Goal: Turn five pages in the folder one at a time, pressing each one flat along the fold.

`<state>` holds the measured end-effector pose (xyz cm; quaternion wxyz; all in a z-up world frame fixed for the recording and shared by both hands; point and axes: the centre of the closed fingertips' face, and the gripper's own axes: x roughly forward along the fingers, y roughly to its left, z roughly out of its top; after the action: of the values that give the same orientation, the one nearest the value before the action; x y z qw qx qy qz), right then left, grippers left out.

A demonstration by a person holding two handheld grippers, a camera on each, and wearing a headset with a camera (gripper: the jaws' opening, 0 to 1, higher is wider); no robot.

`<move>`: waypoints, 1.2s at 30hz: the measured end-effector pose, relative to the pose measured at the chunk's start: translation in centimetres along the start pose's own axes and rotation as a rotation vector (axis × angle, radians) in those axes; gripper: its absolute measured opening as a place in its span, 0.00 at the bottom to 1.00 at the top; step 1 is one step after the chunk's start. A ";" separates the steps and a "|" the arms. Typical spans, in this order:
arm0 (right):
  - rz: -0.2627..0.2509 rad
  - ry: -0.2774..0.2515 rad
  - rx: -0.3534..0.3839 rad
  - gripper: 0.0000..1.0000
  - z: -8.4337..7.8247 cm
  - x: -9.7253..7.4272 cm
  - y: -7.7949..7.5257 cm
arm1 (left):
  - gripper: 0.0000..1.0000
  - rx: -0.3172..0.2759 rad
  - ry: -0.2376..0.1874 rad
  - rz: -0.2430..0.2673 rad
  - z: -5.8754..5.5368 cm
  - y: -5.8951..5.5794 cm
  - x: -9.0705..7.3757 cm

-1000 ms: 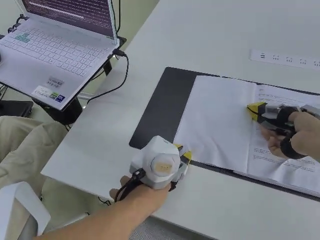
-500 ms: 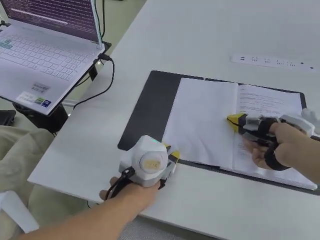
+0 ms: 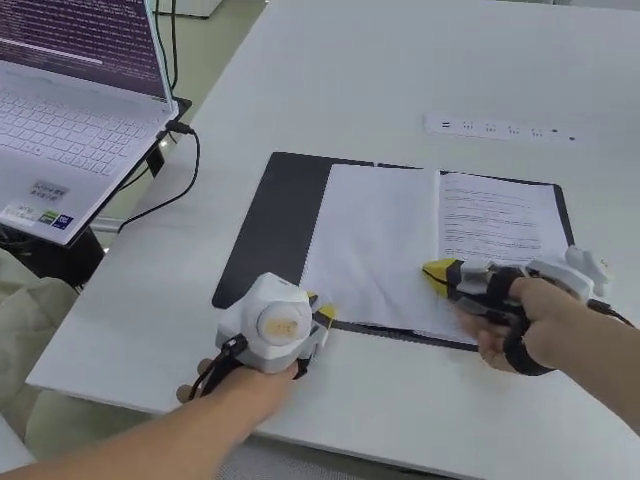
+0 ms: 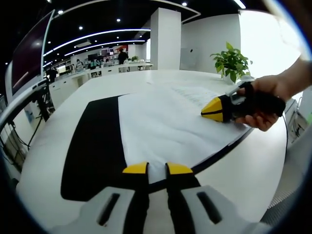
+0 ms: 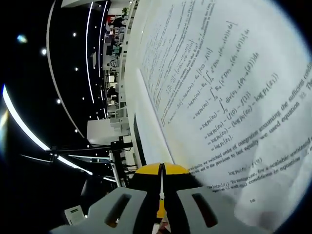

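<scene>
The folder lies open on the white table, its black cover (image 3: pixel 265 225) at the left. A blank white page (image 3: pixel 375 240) lies turned over beside a printed page (image 3: pixel 500 215). My right gripper (image 3: pixel 437 275) is shut, its yellow tips resting on the paper at the fold near the front edge; up close the printed page (image 5: pixel 229 97) runs past its shut tips (image 5: pixel 161 168). My left gripper (image 3: pixel 318 318) sits at the blank page's front left corner. Its jaws (image 4: pixel 157 169) stand a narrow gap apart over the page edge (image 4: pixel 161 131), with the right gripper (image 4: pixel 214 108) beyond.
A white laptop (image 3: pixel 60 120) stands on a stand off the table's left side, with a black cable (image 3: pixel 170 190) trailing from it. A white power strip (image 3: pixel 500 130) lies behind the folder. The table's front edge (image 3: pixel 400 455) runs just below both hands.
My right gripper has slid along the fold toward the folder's front edge. The left gripper has stayed at the page corner. The head camera has shifted.
</scene>
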<state>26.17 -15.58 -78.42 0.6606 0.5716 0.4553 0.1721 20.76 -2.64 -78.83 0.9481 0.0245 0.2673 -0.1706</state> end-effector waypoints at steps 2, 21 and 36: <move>-0.003 0.004 0.002 0.00 -0.5 -0.3 -0.4 | 0.12 0.001 -0.001 -0.001 0.0 0.0 0.0; -0.003 -0.017 0.031 0.00 -3.8 -2.5 -2.2 | 0.12 0.004 -0.007 -0.001 0.0 0.0 -0.1; -0.067 0.060 0.049 0.00 -7.9 -5.2 -4.0 | 0.12 -0.007 0.006 0.002 0.0 0.1 -0.1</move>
<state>15.93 -15.86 -79.39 0.6377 0.5666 0.4980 0.1559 20.68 -2.53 -78.81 0.9475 0.0218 0.2708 -0.1686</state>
